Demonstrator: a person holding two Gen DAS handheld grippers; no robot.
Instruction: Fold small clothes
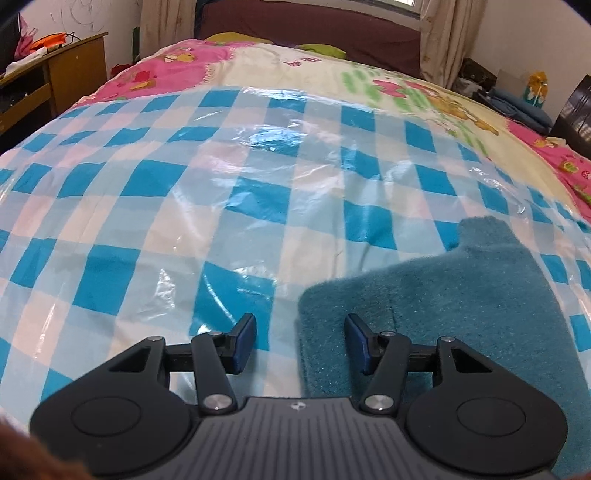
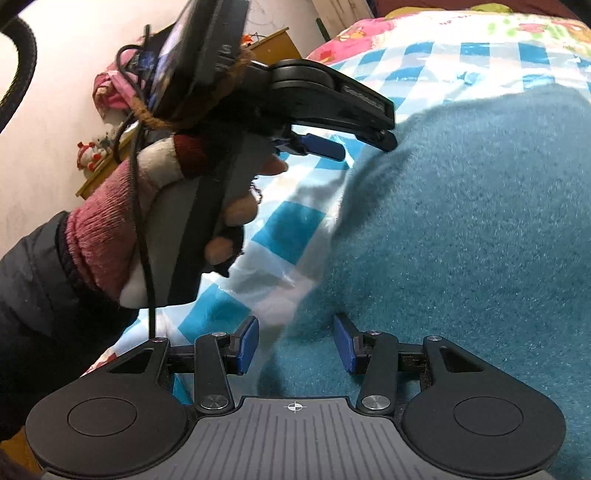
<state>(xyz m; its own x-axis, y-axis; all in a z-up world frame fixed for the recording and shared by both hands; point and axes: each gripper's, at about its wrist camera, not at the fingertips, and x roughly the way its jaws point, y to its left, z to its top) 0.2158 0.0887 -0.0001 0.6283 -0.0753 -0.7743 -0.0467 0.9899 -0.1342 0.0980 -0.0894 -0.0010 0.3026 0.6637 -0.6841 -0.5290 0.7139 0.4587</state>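
A teal garment [image 1: 461, 314] lies on a bed, spread over a clear plastic sheet [image 1: 184, 192] printed with blue and white checks; under the sheet is a cartoon quilt [image 1: 424, 92] in pink, cream and green. In the left wrist view the garment fills the lower right, with a narrow part reaching up toward the far right edge of the sheet. The left tool [image 1: 300, 341] hangs over the garment's left edge, jaws parted and released: one blue pad is over the checked sheet, the other over the teal cloth, and nothing is pinched between them. The right tool [image 2: 295, 343] is likewise released, its jaws apart over the garment's near left edge, one pad above the sheet and one above the cloth. In the right wrist view the left tool [image 2: 332, 144] shows from the side, its tips at the garment's upper left edge; whether they touch the cloth cannot be told. A hand [image 2: 192, 206] in a fingerless knit glove grips that tool's handle, a dark sleeve [image 2: 33, 288] behind it and a black cable [image 2: 142, 229] trailing down. Beside the bed stands a wooden cabinet [image 1: 70, 70] with things piled on top; curtains [image 1: 448, 33] hang behind the dark headboard [image 1: 314, 29]. No container is in view.
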